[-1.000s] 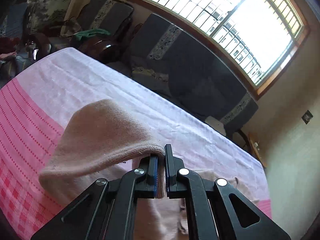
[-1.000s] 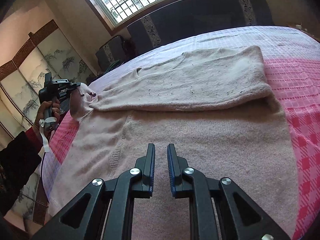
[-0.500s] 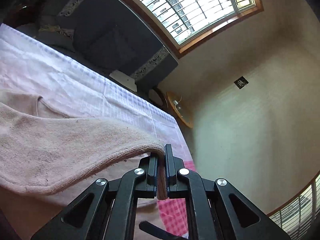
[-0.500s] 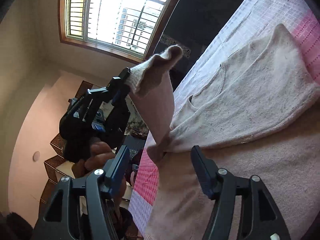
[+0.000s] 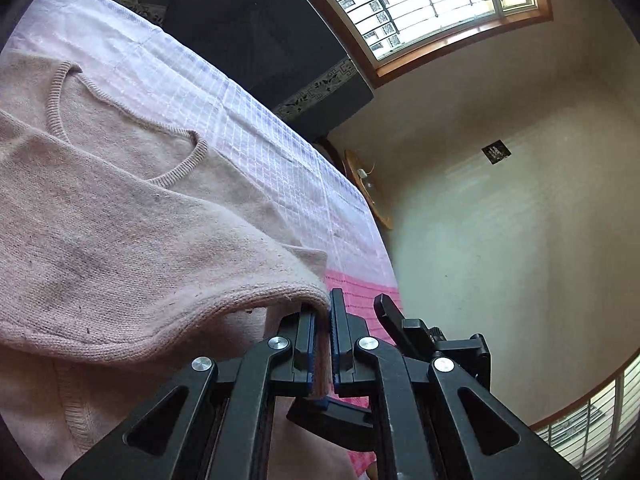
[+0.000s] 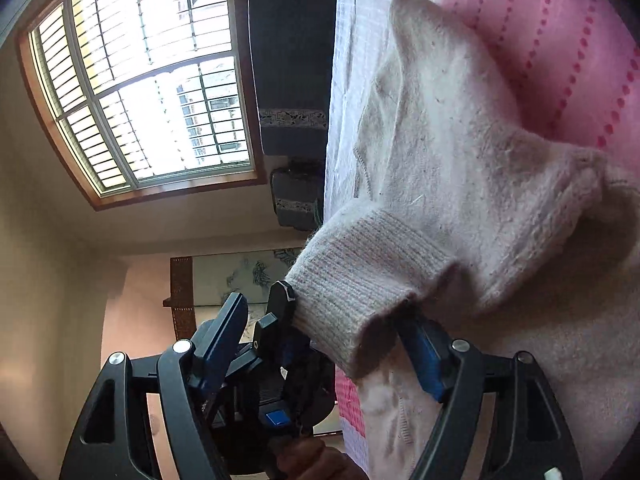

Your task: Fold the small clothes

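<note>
Two hand-held grippers meeting over a pale pink knitted sweater spread on a bed.

Left gripper, seen from its own wrist camera: both black fingers pressed together on the ribbed sleeve cuff, knit pinched tight between the blue pads, sleeve draped up and away to the left over the sweater's body. Just behind and to the right, one black finger of the other gripper angled in close.

Right gripper, from its own camera: jaws spread wide apart, nothing clamped. Ribbed cuff hanging in the gap between its fingers, nearer the right-hand finger with its blue pad (contact there impossible to judge). Black body of the left gripper holding the cuff from behind, partly blocking the view. Part of the person's hand visible at the bottom edge.

Sweater body lying flat, neckline open toward the far side of the bed, sleeve folded across the chest.

Underneath, a bedcover in white grid weave changing to pink with dotted stripes. Beyond the bed, a dark sofa, a large barred window bright with daylight, a beige wall, and a painted folding screen.
</note>
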`<state>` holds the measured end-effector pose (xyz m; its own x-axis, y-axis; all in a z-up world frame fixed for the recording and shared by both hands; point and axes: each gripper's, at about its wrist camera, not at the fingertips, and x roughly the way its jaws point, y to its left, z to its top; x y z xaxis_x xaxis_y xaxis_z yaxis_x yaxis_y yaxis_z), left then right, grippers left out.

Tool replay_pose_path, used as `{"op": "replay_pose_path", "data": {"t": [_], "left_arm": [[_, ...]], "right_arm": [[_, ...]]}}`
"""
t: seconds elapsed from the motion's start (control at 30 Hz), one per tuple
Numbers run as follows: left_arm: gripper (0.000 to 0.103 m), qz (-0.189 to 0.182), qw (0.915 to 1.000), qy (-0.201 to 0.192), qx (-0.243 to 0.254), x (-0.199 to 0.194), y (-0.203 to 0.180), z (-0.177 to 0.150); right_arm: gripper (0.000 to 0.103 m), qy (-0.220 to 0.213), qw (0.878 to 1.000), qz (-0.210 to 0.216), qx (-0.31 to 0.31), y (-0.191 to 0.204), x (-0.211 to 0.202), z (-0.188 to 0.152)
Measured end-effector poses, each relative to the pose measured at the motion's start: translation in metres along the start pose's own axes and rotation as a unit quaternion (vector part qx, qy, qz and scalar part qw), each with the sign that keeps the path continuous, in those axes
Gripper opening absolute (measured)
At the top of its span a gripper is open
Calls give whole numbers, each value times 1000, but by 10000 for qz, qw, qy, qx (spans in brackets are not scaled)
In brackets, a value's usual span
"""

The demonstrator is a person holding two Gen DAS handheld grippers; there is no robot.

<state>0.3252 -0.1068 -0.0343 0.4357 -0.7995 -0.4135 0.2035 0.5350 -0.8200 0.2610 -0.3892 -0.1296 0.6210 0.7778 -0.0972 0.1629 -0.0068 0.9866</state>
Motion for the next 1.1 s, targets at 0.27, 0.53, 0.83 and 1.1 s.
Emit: {"op": "replay_pose_path", "data": {"t": [0.27,0.53,0.83,1.1], "left_arm": [[20,191,9997,-107,86,-23,7,-6],[54,637,9975,-294,128,-69,39,-12],[54,1411,9842,-842,659,-115,62,-37],[56,1997,9650,-1664,-332,-166,120,-46]], "right_arm": [[7,-492,9743,-1305,-1770,65,-15,30],[10,-244,9426,-1721,-2851,102,-43,32],[11,385,9710,-1910,-1384,20,-12,6],[46,-312,9873,-1437,-608,-2,-14,28]]}}
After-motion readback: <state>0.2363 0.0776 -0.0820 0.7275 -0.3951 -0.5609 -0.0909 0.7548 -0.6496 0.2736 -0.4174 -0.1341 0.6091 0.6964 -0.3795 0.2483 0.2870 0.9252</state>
